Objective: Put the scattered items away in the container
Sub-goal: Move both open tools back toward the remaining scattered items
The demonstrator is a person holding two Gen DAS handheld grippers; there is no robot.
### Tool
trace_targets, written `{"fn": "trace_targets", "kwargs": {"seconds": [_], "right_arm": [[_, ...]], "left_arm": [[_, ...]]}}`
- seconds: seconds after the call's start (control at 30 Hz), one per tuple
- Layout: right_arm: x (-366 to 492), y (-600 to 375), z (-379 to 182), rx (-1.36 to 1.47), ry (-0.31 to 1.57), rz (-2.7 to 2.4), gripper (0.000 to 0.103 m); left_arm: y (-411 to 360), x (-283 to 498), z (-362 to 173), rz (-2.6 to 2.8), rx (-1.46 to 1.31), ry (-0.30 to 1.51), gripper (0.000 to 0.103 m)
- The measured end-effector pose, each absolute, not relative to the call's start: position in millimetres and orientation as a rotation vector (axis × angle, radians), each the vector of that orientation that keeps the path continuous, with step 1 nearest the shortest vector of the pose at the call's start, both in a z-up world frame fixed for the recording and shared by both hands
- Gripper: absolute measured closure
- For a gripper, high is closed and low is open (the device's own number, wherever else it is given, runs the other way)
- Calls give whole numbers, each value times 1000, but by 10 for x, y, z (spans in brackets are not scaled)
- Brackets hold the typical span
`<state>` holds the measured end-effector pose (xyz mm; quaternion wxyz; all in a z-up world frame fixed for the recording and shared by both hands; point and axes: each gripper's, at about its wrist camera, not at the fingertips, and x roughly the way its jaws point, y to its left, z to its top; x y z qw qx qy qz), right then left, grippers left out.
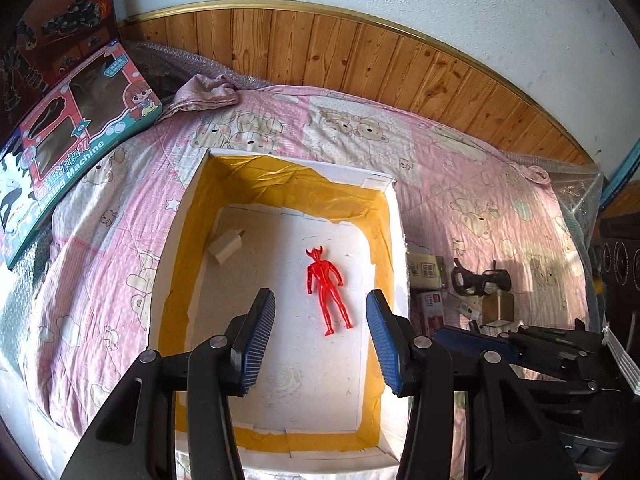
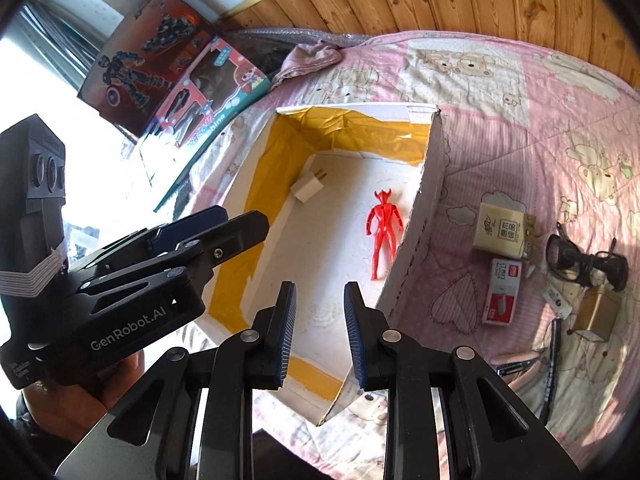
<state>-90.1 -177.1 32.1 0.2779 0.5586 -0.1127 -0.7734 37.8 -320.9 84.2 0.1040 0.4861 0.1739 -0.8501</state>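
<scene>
- A glossy red plastic figure (image 1: 328, 286) is seen in a matt white cardboard box (image 1: 398, 240) lined with shiny yellow tape.
- A quilted cloth bedspread (image 1: 460, 168) is backed by varnished wood panelling (image 1: 360, 60).

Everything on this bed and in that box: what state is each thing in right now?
Box: open, on the quilt.
Red figure: lying flat inside the box.
White charger: inside the box.
Tissue pack: outside, on the quilt.
Staple box: outside.
Left gripper: open, empty.
Right gripper: open, empty.

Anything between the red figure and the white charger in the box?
Nothing: bare white box floor separates the red figure and charger. Both wrist views show it.
</scene>
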Motion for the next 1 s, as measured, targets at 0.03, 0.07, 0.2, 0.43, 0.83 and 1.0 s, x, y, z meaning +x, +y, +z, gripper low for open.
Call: {"fn": "trace_targets", "kwargs": {"seconds": [0.03, 0.07, 0.2, 0.43, 0.83, 1.0], "right_arm": [[-863, -1739, 342, 1489, -312, -2078, 76], [-827, -1710, 365, 1476, -321, -2081, 76], [-707, -1592, 455, 1433, -359, -2094, 76], [-556, -1300, 515, 1413, -427, -2125, 76], [-335, -772, 441, 1411, -533, -2182, 76], [-235, -460, 247, 1462, -635, -2201, 76]], "left_arm": [[-3170, 389, 854, -2507, 1432, 511, 54], [-3139, 399, 863, -2510, 1434, 517, 54], [-3016, 456, 896, -2523, 1440, 529, 54], [-2898, 587, 876, -2528, 1460, 534, 54], [-2618, 604, 904, -2570, 1501, 458, 54], [-2465, 556, 909, -2596, 1527, 431, 54]]}}
